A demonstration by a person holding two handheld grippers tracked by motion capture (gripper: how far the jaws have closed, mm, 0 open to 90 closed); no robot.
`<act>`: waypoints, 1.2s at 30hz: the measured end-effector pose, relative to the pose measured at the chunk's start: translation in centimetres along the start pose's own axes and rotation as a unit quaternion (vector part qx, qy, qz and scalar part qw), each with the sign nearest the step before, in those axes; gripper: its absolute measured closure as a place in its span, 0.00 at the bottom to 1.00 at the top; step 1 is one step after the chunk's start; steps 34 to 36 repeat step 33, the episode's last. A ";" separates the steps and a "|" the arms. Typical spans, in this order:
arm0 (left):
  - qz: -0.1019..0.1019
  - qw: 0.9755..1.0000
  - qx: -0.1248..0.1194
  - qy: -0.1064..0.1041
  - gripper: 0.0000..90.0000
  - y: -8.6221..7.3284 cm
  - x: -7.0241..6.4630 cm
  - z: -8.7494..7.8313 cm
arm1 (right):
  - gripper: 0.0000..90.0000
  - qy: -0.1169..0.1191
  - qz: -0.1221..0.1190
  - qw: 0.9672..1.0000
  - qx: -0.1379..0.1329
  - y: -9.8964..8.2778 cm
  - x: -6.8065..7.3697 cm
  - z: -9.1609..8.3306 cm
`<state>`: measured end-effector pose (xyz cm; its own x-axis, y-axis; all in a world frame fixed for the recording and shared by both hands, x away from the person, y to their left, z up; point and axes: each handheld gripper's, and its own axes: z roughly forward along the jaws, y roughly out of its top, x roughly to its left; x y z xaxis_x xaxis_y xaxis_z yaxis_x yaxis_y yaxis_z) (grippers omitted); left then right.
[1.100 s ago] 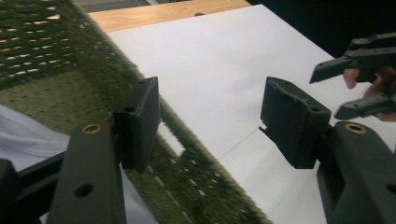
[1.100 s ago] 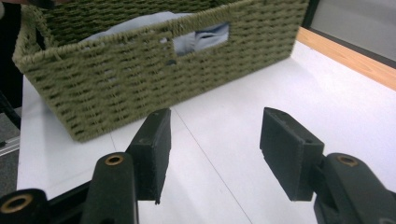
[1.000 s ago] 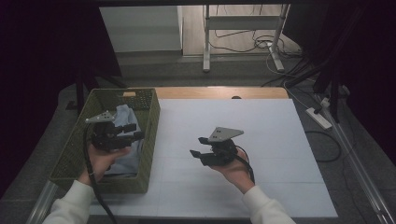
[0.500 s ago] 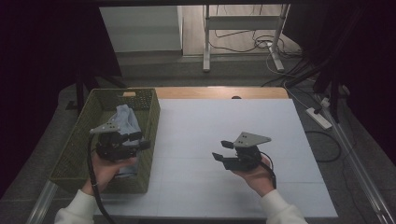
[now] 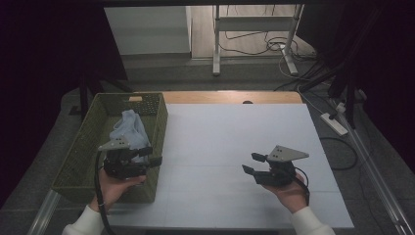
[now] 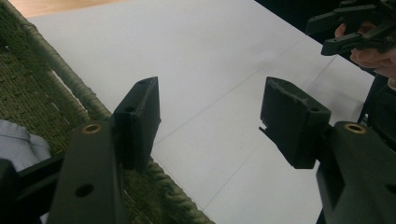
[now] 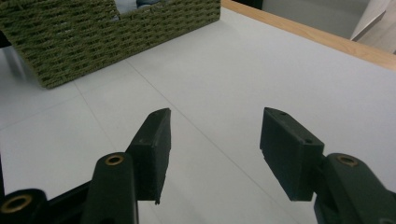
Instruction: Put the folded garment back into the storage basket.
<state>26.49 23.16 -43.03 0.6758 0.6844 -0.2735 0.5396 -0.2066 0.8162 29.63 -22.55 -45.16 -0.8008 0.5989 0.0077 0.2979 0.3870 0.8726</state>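
At the left edge of the table stands a green woven basket [image 5: 88, 142], its near right corner resting on the white table surface [image 5: 235, 142]. Inside it lies a pale blue-grey cloth [image 5: 128, 131], bunched toward the right wall, in the far half of the basket. In the left gripper view a corner of the same cloth [image 6: 18, 144] shows at the lower left, inside the weave.

The left gripper [image 5: 152, 156] is held over the basket's near right corner, just in front of the cloth and apart from it, pointing to the right across the rim. In its own view the left gripper [image 6: 210, 121] has its jaws standing wide, nothing between them; one jaw lies above the basket rim [image 6: 79, 93], the other above bare table.

The middle of the table carries nothing but faint seam lines.

The right gripper [image 5: 250, 163] sits over the near right part of the table, well apart from the basket, pointing left toward it, supported from below by the right hand [image 5: 291, 191]. In its own view the right gripper [image 7: 215, 144] shows jaws spread wide and empty, bare table beneath, the basket wall [image 7: 107, 32] at the upper left. A wooden strip [image 5: 230, 97] borders the table's far edge
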 end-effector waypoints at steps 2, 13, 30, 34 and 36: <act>0.001 1.000 -0.002 -0.001 0.42 -0.1 -0.2 -0.1 | 0.48 -0.002 0.002 1.000 0.000 -0.4 -0.1 -0.6; 0.009 1.000 -0.001 -0.005 0.42 -0.2 -0.8 0.1 | 0.48 -0.018 0.013 1.000 0.002 -2.2 -1.3 -2.9; 0.010 1.000 -0.004 -0.006 0.42 -0.2 -1.0 0.1 | 0.48 -0.020 0.014 1.000 0.006 -2.5 -1.6 -3.2; 0.011 1.000 -0.004 -0.006 0.42 -0.1 -1.0 0.2 | 0.47 -0.019 0.014 1.000 0.005 -2.6 -1.6 -3.3; 0.011 1.000 -0.004 -0.006 0.42 -0.1 -1.0 0.2 | 0.47 -0.019 0.014 1.000 0.005 -2.6 -1.6 -3.3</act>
